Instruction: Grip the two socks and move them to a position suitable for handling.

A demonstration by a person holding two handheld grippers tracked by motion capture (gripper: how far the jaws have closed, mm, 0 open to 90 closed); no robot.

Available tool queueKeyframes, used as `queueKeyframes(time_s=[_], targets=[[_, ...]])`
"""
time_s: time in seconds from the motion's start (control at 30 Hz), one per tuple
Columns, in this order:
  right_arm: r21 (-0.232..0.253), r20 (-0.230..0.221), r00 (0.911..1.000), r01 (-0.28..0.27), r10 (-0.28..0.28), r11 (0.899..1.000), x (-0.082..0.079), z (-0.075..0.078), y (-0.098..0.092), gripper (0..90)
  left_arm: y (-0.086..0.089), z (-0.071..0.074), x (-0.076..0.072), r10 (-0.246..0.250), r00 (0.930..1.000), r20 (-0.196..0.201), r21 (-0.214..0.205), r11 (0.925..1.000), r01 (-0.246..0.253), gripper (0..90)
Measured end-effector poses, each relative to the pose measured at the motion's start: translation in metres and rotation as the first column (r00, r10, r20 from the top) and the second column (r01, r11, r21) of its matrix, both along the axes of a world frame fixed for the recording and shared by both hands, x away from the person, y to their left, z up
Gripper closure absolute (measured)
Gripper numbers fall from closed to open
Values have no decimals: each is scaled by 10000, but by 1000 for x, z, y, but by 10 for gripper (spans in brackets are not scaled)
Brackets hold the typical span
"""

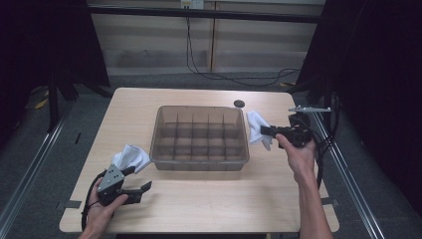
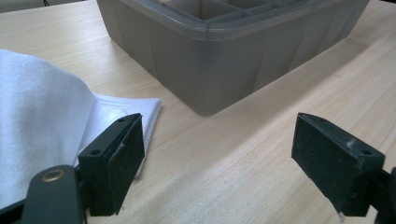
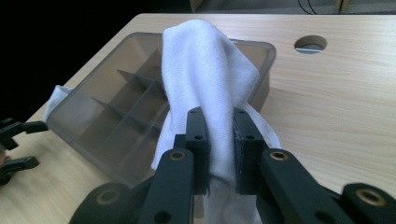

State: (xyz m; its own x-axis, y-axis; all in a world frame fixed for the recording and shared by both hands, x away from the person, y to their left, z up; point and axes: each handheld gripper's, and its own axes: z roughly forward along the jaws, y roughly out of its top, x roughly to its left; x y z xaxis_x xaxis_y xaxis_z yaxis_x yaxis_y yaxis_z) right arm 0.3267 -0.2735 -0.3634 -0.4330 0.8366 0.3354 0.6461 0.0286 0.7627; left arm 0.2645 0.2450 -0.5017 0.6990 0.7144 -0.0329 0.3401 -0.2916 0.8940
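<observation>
A grey plastic box (image 1: 200,137) with several compartments stands mid-table. My right gripper (image 1: 266,131) hovers just right of it, shut on a white cloth (image 1: 257,127) that hangs off the table. In the right gripper view that cloth (image 3: 201,74) rises between the two pads (image 3: 199,140) and drapes in front of the box (image 3: 116,112). My left gripper (image 1: 141,185) rests near the table's front left, open, with nothing between its pads (image 2: 122,154). A second white cloth (image 1: 130,157) lies just beyond it on the wood, beside the box's near left corner (image 2: 210,70).
A round cable hole (image 1: 239,103) sits in the tabletop behind the box. Metal rails run along both sides of the table. Bare wood stretches in front of the box (image 1: 209,194). Cables trail on the floor at the back.
</observation>
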Motion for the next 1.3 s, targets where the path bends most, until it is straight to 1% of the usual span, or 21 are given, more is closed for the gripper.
queueKeyframes(time_s=[0.03, 0.13, 0.17, 0.27, 0.3, 0.37, 0.43, 0.5, 0.53, 0.57, 0.63, 0.7, 0.73, 0.83, 0.93, 1.03, 1.1, 1.27, 1.3], targets=[[0, 0, 10000, 0, 0, 10000, 0, 0, 0, 801, 0, 0, 0, 21, 10000, -25, -31, 10000, -21, 170], [-57, -63, 9995, -309, 308, 9995, -5, 2, 7, 800, 0, 0, 0, 11, 10000, -32, -68, 10000, -11, 170], [23, -97, 9992, -397, 397, 9992, -7, 2, 8, 801, 0, 0, 1, -1, 10000, -48, -16, 10000, 1, 170], [-3, -142, 9986, -515, 515, 9987, -12, 2, 12, 800, 0, 0, 1, 12, 10000, -50, -54, 10000, -12, 169], [64, -109, 9983, -570, 571, 9984, -13, 1, 13, 800, 0, 0, 0, 41, 10000, -40, -74, 10000, -42, 170], [89, -77, 9979, -647, 647, 9979, -19, 2, 16, 801, 0, 0, 0, 70, 10000, -45, -66, 10000, -71, 169], [195, 29, 9956, -940, 940, 9954, -26, 1, 20, 800, 0, 0, 0, 35, 10000, -50, -49, 10000, -35, 169], [152, 0, 9946, -1036, 1036, 9945, -33, -1, 23, 800, 0, 0, 0, 48, 10000, -49, -52, 10000, -48, 169], [210, 29, 9925, -1222, 1222, 9923, -40, -3, 27, 800, 0, 0, 0, 54, 10000, -57, -49, 10000, -54, 169], [210, 29, 9925, -1222, 1222, 9923, -40, -3, 27, 800, 0, 0, 0, 64, 10000, -54, -47, 10000, -64, 169], [141, -27, 9911, -1328, 1329, 9910, -46, -6, 32, 800, 0, 0, 0, 66, 10000, -56, -59, 10000, -67, 169], [77, -47, 9898, -1426, 1426, 9898, -53, -8, 37, 800, 0, 0, 1, 13, 10000, 30, -74, 10000, -13, 166], [57, -66, 9888, -1488, 1489, 9888, -55, -9, 39, 800, 0, 0, 0, 73, 10000, 11, -83, 9999, -73, 165], [156, -161, 9845, -1744, 1746, 9846, -63, -13, 45, 800, 1, 0, 0, 81, 10000, -7, -32, 10000, -81, 165], [99, -200, 9823, -1863, 1865, 9824, -71, -17, 51, 800, 1, 0, 1, 100, 9999, -28, -20, 9999, -100, 165], [118, -248, 9789, -2026, 2029, 9792, -79, -23, 55, 800, 1, 0, 0, 75, 10000, -37, -37, 10000, -75, 165], [82, -368, 9764, -2127, 2128, 9771, -82, -30, 58, 800, 1, 0, 0, 28, 10000, 9, -42, 10000, -28, 165], [69, -755, 9685, -2374, 2373, 9714, -90, -52, 64, 798, 2, 0, 0, 38, 10000, -9, -18, 10000, -38, 164], [-5, -808, 9670, -2424, 2416, 9702, -91, -56, 66, 798, 1, 0, 0, 36, 10000, -24, -57, 10000, -36, 164]])
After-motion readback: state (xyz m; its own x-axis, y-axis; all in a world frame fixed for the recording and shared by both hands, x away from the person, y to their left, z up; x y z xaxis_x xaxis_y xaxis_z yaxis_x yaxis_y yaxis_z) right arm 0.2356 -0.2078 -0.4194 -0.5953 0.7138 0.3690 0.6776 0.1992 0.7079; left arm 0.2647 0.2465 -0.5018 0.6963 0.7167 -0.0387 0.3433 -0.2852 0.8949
